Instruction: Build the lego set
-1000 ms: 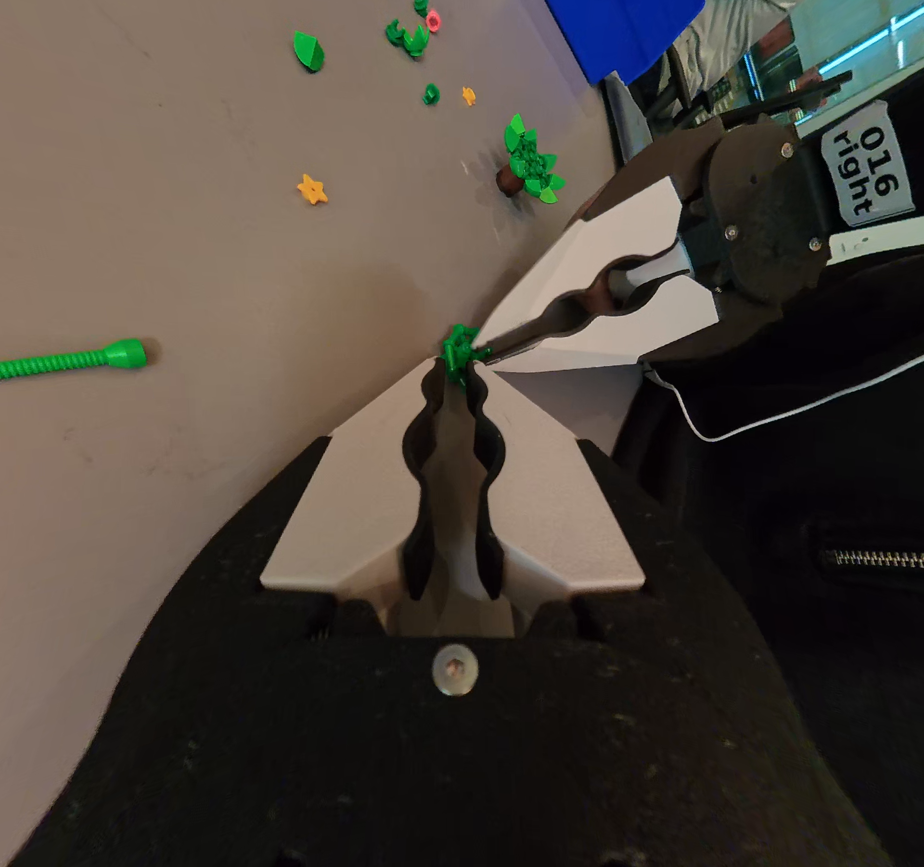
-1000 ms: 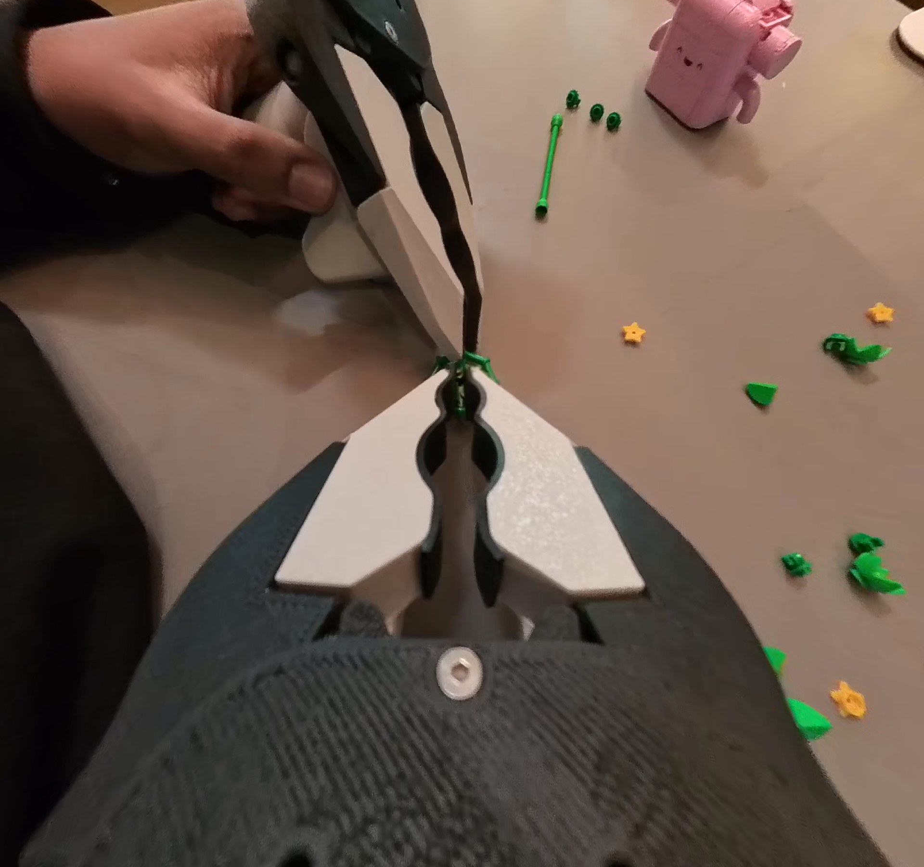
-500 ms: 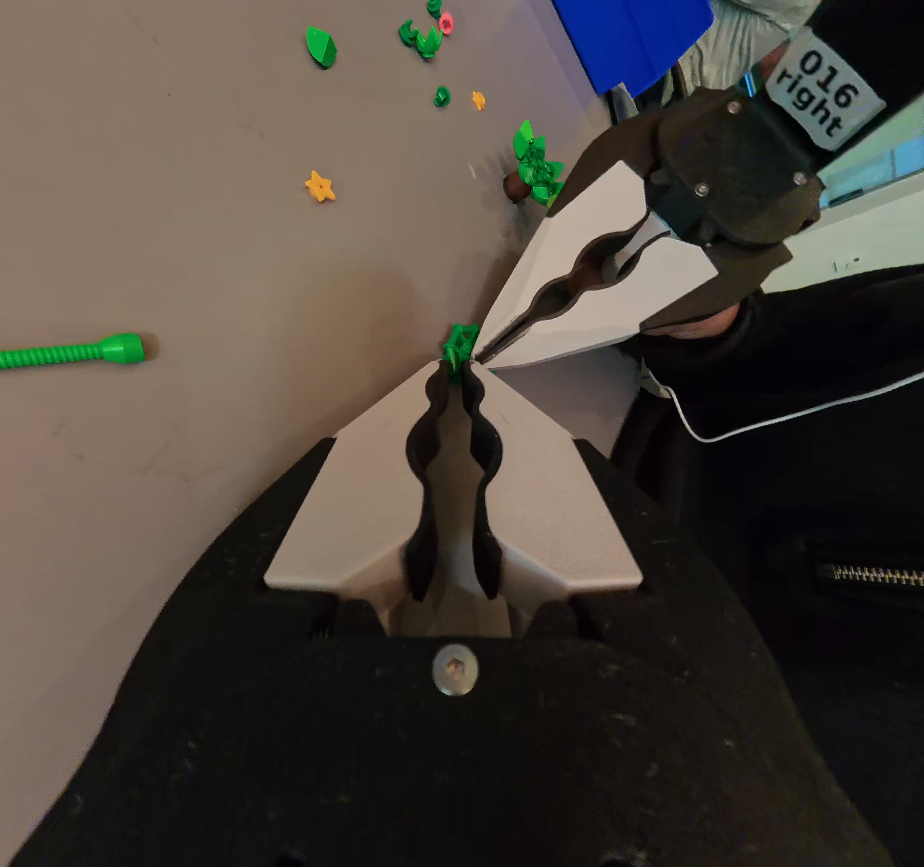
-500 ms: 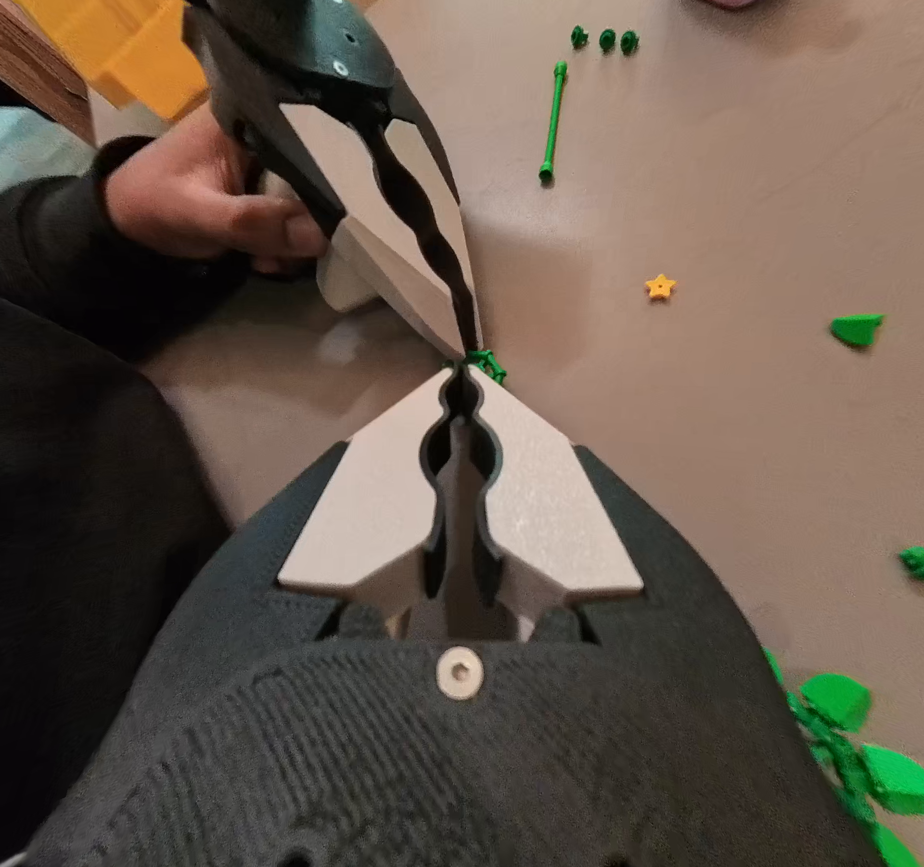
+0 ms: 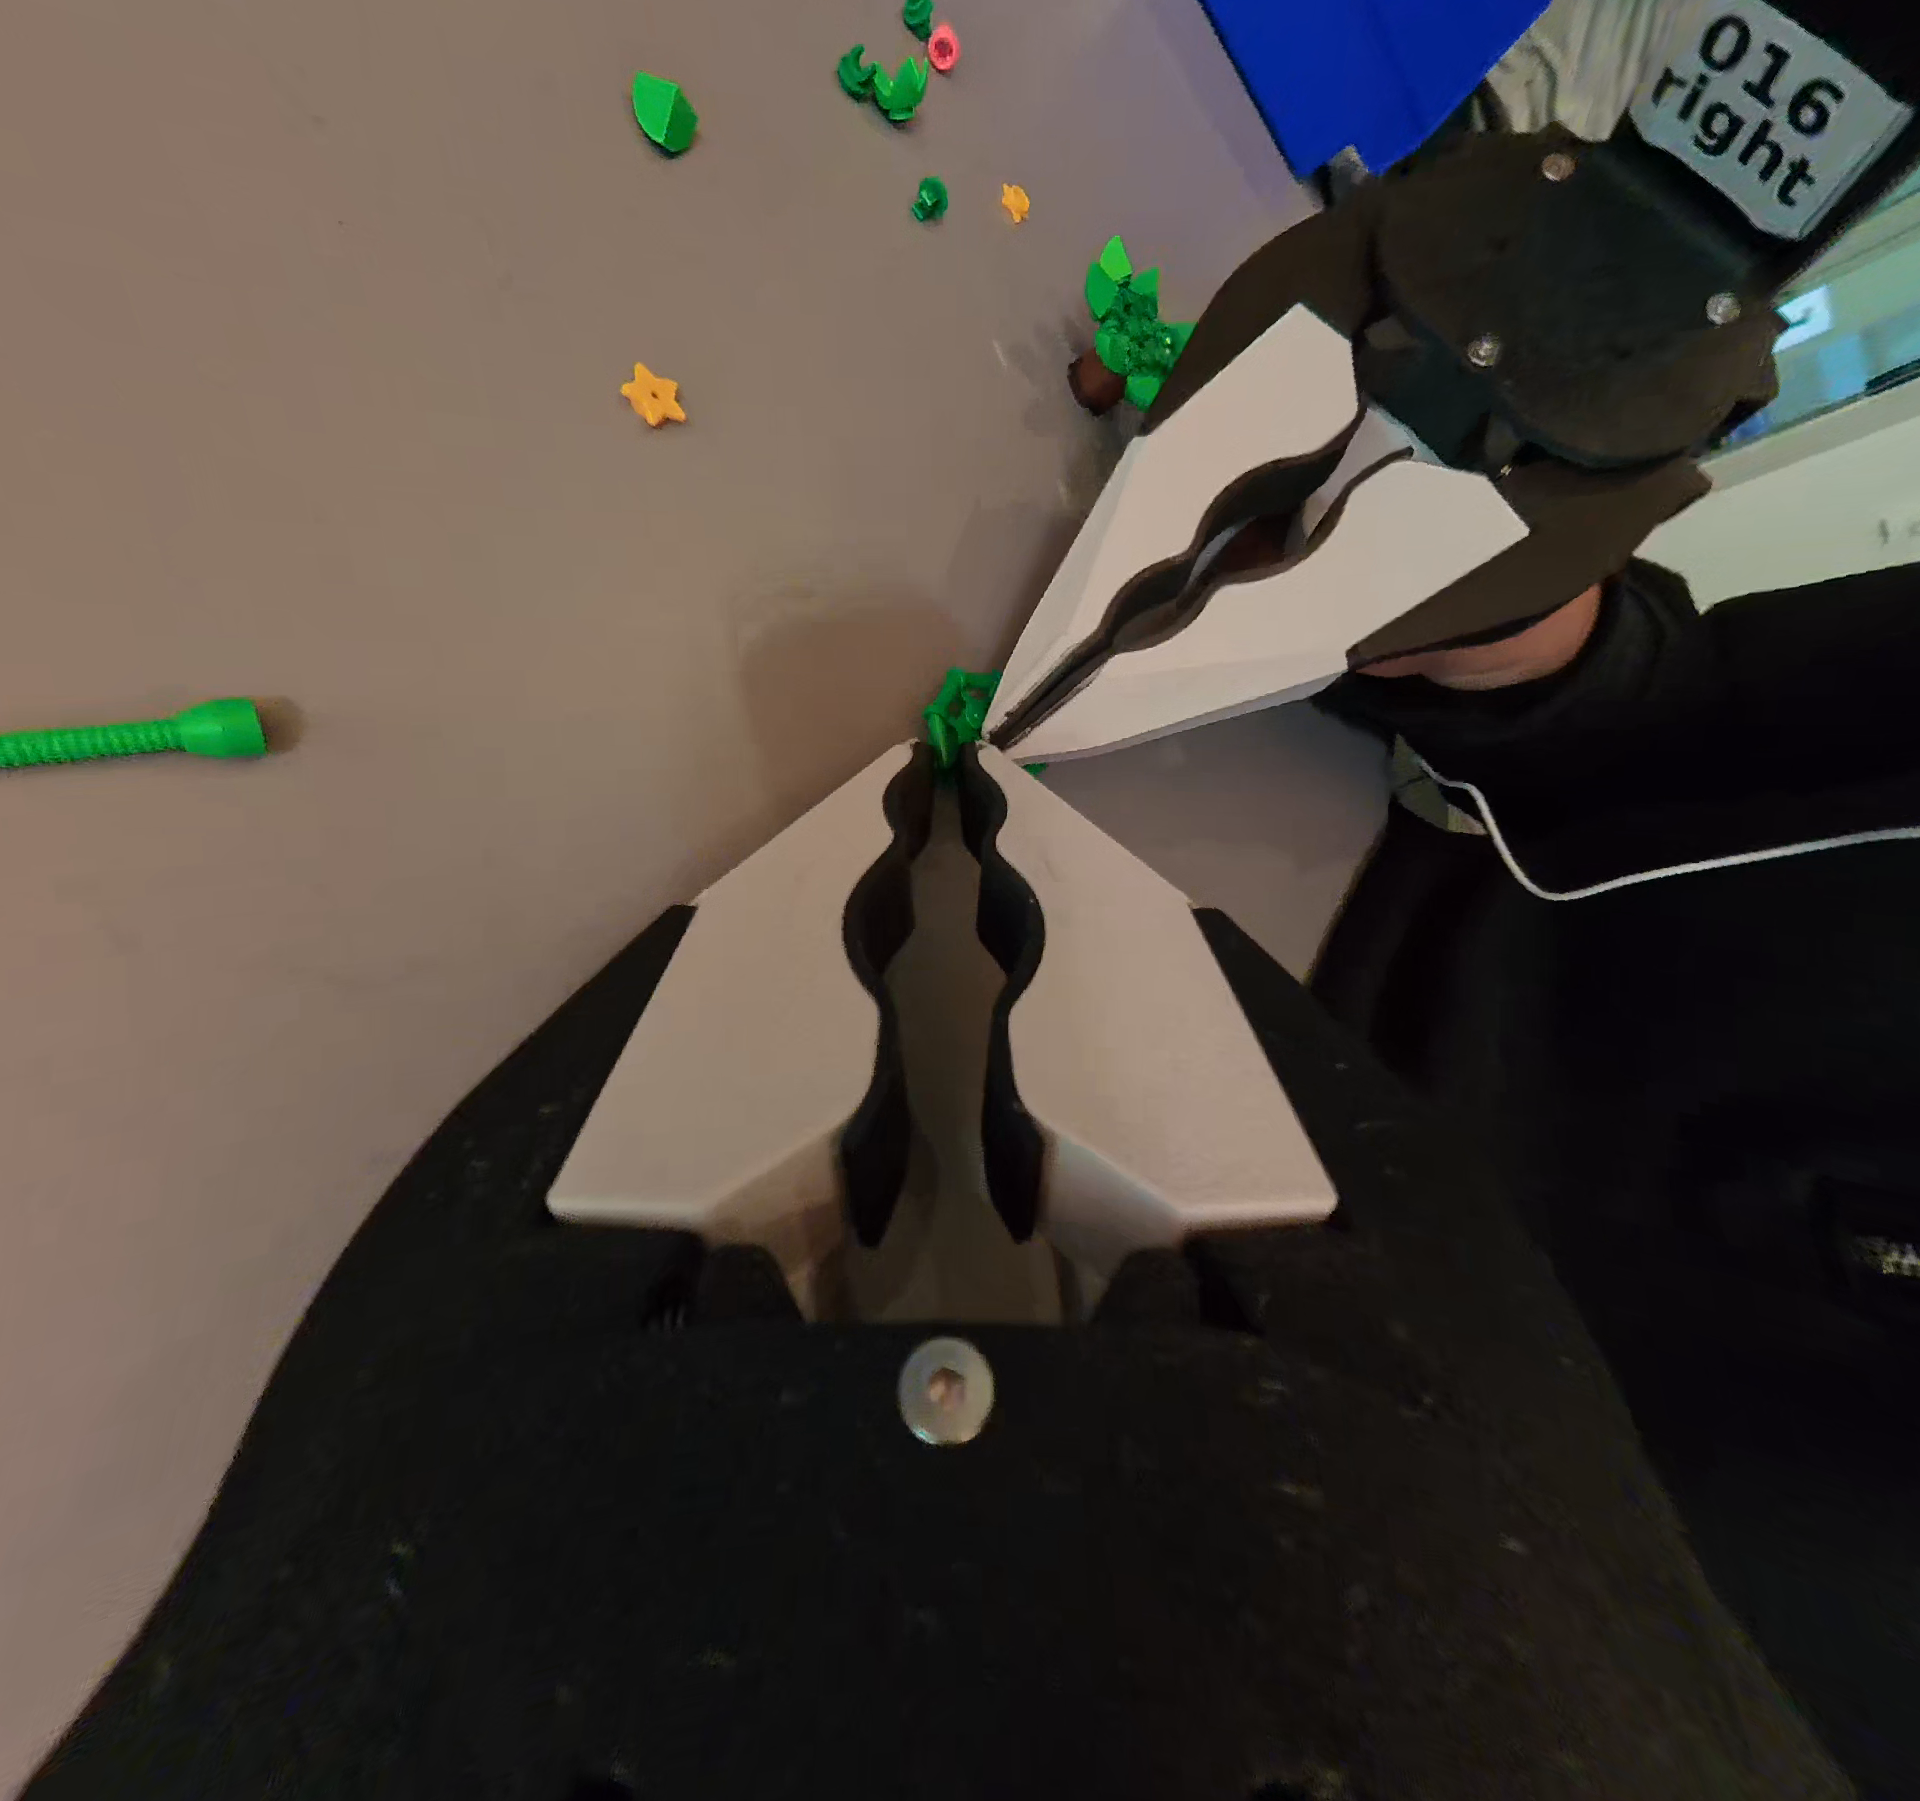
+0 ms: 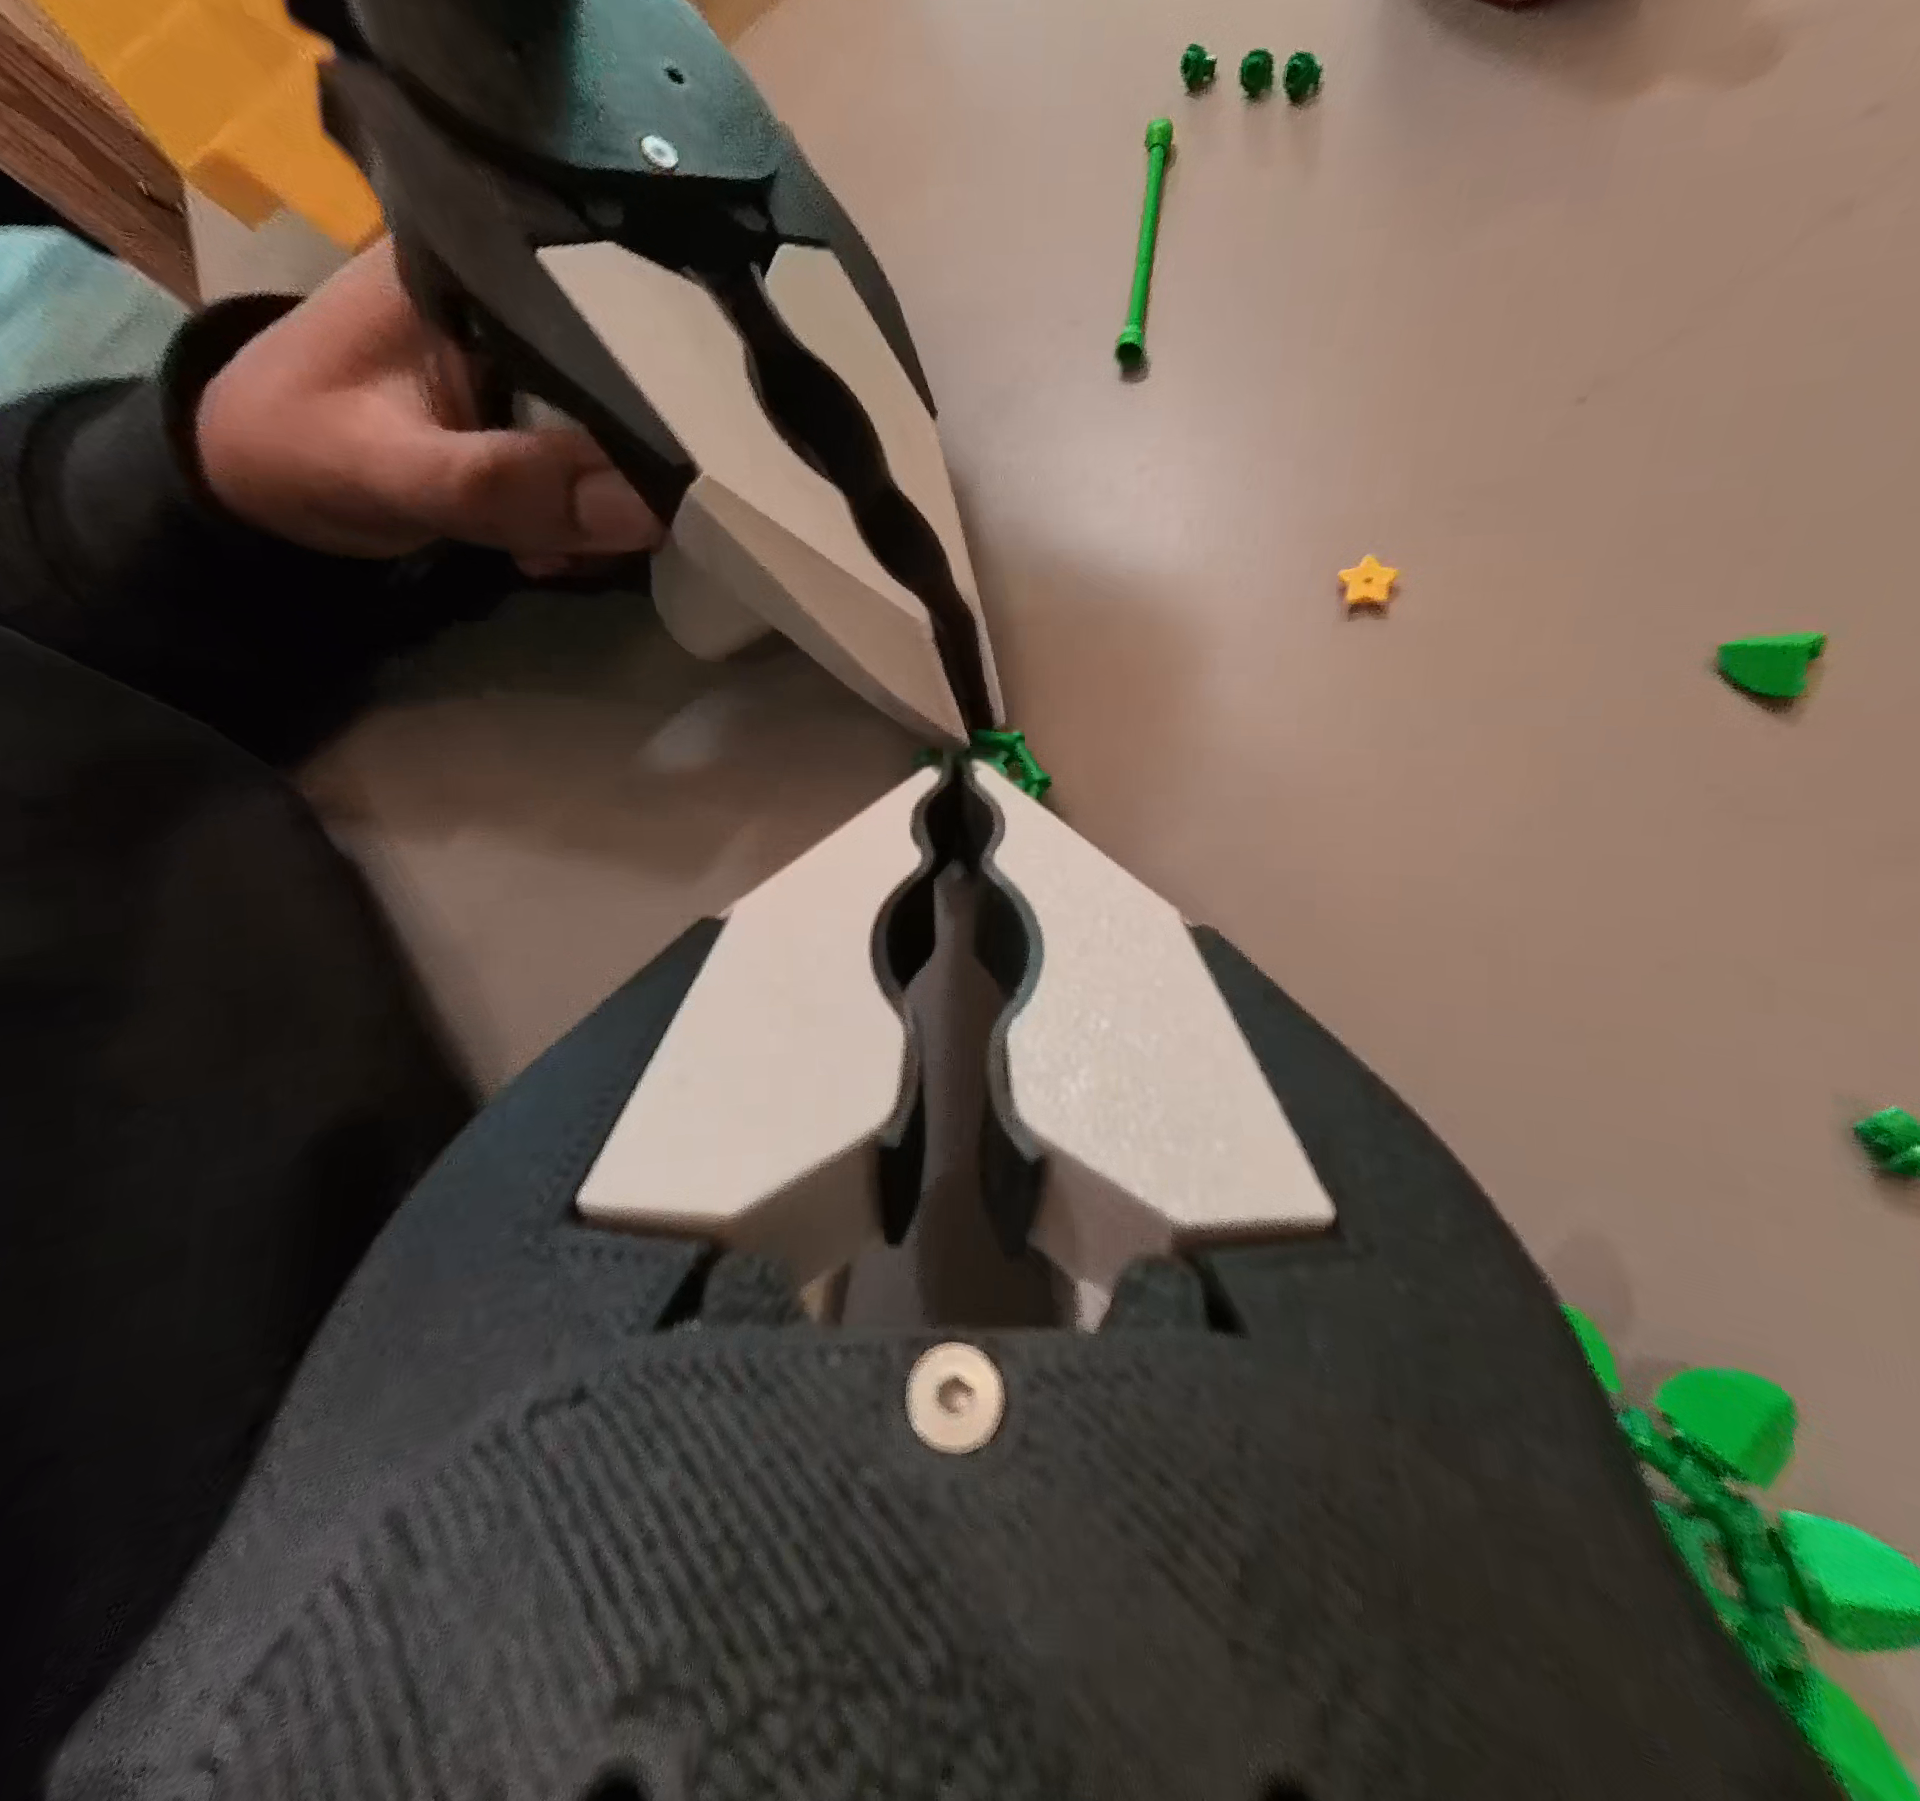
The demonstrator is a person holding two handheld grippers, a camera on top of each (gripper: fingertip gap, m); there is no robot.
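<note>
Both grippers meet at one small green piece
The left gripper (image 5: 948, 759) pinches the green piece (image 5: 958, 707); the right gripper (image 5: 997, 728), tips closed, touches it above the worktop (image 5: 416, 504).

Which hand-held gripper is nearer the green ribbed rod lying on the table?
Left. The left hand-held gripper sits beside the green ribbed rod; the right hand-held gripper meets it tip to tip, on the side away from the rod.

It looks like an indoor work room, perhaps an office or lab, not a home. A wide plain grey table (image 5: 416, 504) carries scattered toy pieces. A blue bin (image 5: 1351, 6) stands at its far edge, a yellow bin (image 6: 187, 58) at another side, beside a wooden edge (image 6: 73, 151). Glass panels (image 5: 1849, 338) show behind.
</note>
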